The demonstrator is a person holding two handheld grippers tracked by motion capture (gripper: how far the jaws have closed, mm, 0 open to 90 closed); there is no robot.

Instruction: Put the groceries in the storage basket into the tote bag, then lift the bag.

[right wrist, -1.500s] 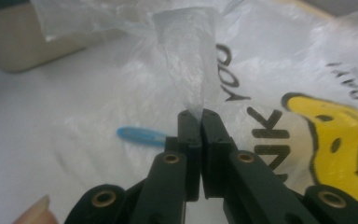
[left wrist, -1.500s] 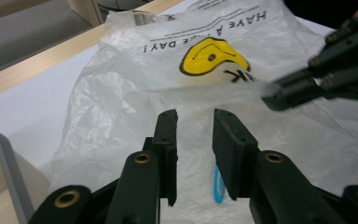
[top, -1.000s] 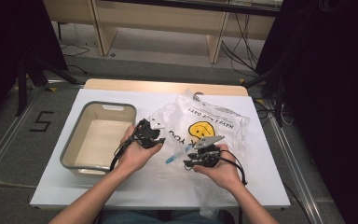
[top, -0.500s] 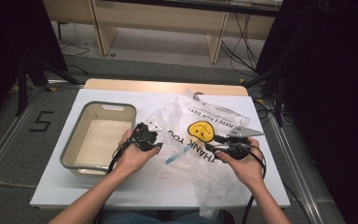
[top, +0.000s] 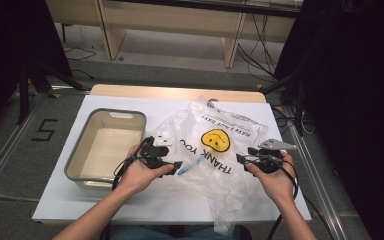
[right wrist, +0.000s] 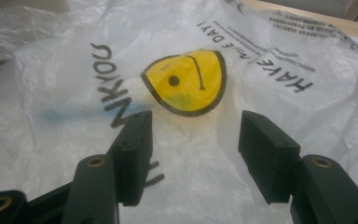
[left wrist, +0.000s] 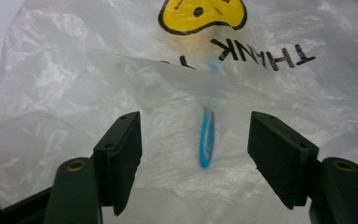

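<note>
A crumpled clear plastic bag [top: 230,125] with a yellow smiley [top: 216,139] and black lettering lies on the white table [top: 170,200]. A thin blue item [top: 187,169] shows through the plastic, inside the bag. My left gripper [top: 176,167] rests at the bag's left edge. In the left gripper view the left gripper [left wrist: 193,135] has just been opening and its pads stand apart, either side of the blue item [left wrist: 207,140], pressing nothing. My right gripper [top: 240,159] sits at the bag's right side. It [right wrist: 193,135] has also been opening and hovers over the smiley [right wrist: 186,81].
An empty grey bin [top: 120,114] stands on the table's left half, beside my left hand. A wooden strip [top: 180,92] borders the table's far edge. Cables trail from both grippers toward the near edge. Dark curtains hang on both sides.
My right gripper has moved right, from the bag's middle to its right side, and the bag has spread flatter. My left gripper has stayed put and its jaws have spread.
</note>
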